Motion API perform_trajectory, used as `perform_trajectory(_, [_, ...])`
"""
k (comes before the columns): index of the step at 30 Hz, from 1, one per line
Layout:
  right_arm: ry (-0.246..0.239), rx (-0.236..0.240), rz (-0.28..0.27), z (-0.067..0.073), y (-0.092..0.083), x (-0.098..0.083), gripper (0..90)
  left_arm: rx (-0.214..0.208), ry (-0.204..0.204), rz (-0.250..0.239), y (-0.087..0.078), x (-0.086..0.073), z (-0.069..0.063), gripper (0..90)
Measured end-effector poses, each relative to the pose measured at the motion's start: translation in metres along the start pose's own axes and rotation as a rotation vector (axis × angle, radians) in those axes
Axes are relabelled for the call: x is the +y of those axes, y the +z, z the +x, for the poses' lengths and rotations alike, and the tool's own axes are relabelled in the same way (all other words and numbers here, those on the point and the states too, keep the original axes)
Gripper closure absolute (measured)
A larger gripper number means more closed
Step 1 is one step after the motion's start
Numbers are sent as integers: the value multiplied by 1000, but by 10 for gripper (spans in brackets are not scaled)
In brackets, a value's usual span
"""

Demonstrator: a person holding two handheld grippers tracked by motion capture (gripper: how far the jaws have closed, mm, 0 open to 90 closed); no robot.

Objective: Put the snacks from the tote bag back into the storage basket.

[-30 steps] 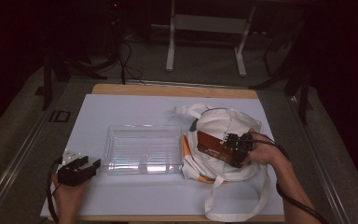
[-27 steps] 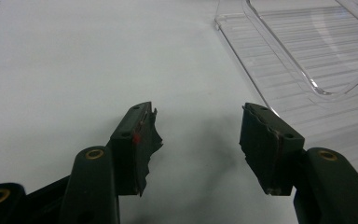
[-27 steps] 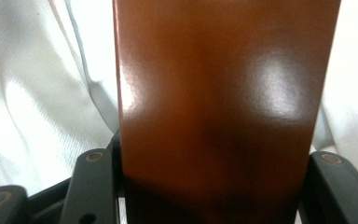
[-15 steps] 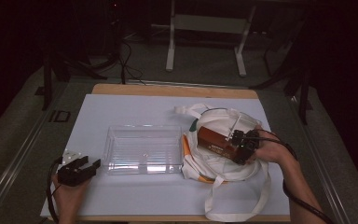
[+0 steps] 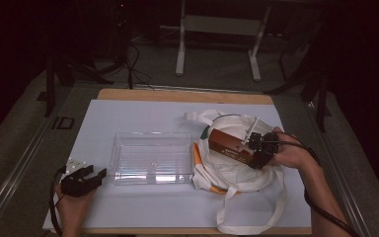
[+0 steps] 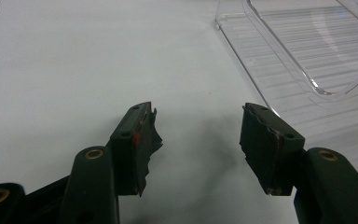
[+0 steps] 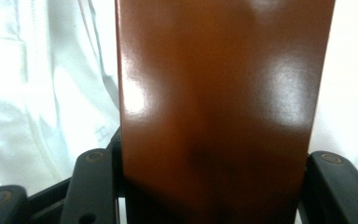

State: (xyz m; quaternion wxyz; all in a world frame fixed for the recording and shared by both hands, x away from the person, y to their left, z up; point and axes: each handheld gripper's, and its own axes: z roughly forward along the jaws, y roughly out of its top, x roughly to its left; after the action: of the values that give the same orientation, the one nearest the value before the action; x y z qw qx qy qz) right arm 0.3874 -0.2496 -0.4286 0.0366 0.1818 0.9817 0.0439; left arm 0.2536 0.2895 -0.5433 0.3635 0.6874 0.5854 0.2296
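A glossy brown box (image 5: 228, 145) lies over the white cloth tote bag (image 5: 237, 175) at the table's right. My right gripper (image 5: 256, 148) is shut on the box's right end; in the right gripper view the brown box (image 7: 219, 93) stands between the jaws with the white bag (image 7: 42, 93) behind it. My left gripper (image 5: 86, 177) rests at the front left of the table, open, with nothing between its fingers (image 6: 135, 140). Its own view looks across bare white table toward the clear tray (image 6: 317, 56).
A clear plastic tray (image 5: 150, 158) sits mid-table between the two grippers, touching the bag's orange-trimmed edge (image 5: 197, 163). The bag's handles (image 5: 249, 217) trail toward the front edge. White sheet (image 5: 143, 113) covers the table; a wooden strip runs along the far edge.
The right gripper has carried the brown box slightly left and down over the bag. The left gripper has stayed put.
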Motion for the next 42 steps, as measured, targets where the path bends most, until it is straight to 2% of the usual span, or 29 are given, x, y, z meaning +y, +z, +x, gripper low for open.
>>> perform_trajectory(10, [-5, -20, -12, -1, -18, -4, 431, 0, 0, 0, 0, 0, 0, 444])
perform_trajectory(24, [-30, -39, -27, 0, -46, 1, 432, -1, -1, 0, 0, 0, 0, 443])
perform_trajectory(32, [-53, -43, -28, 3, -57, 13, 431, -1, -2, -2, 0, 0, 0, 442])
perform_trajectory(42, [-95, -35, -23, 9, -58, 32, 431, -3, -2, -2, 0, 0, 0, 442])
